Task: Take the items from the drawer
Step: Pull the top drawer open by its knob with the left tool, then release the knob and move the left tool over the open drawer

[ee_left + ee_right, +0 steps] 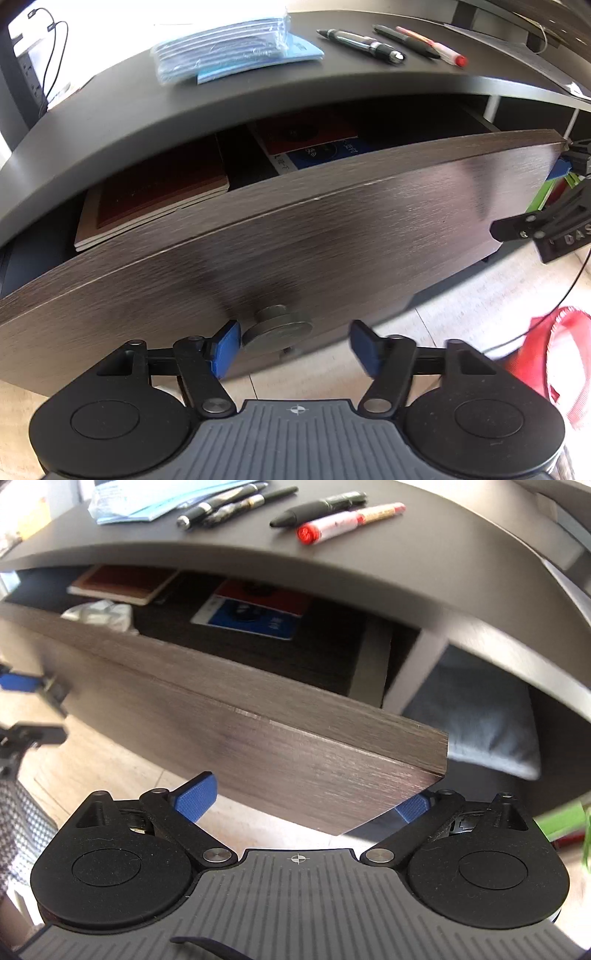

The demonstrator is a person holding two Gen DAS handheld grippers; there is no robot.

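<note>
Desk (pixel 122 110): pens (pixel 321 506) and blue packets (pixel 225 48) lie on top. Drawer (pixel 295 236): part open, long axis across you. Brown notebook (pixel 155 192) inside left, red-and-blue booklet (pixel 255 609) inside right, both flat. Left gripper (pixel 293 345): jaws apart beside the knob (pixel 277 328); centre it squarely. Right gripper (pixel 306 799): spread wide, holding nothing, at the drawer's right corner

On top of the dark desk (pixel 129 107) lies a clear packet of blue sheets (pixel 221 48) resting on a blue booklet (pixel 295 51). To the right lie several black pens (pixel 362 44) and a red-capped marker (pixel 347 520). Black cables (pixel 51 55) hang at the far left. On the pale floor (pixel 461 295) sits a red bag (pixel 554 358), and a grey cushion (pixel 480 720) lies under the desk.
</note>
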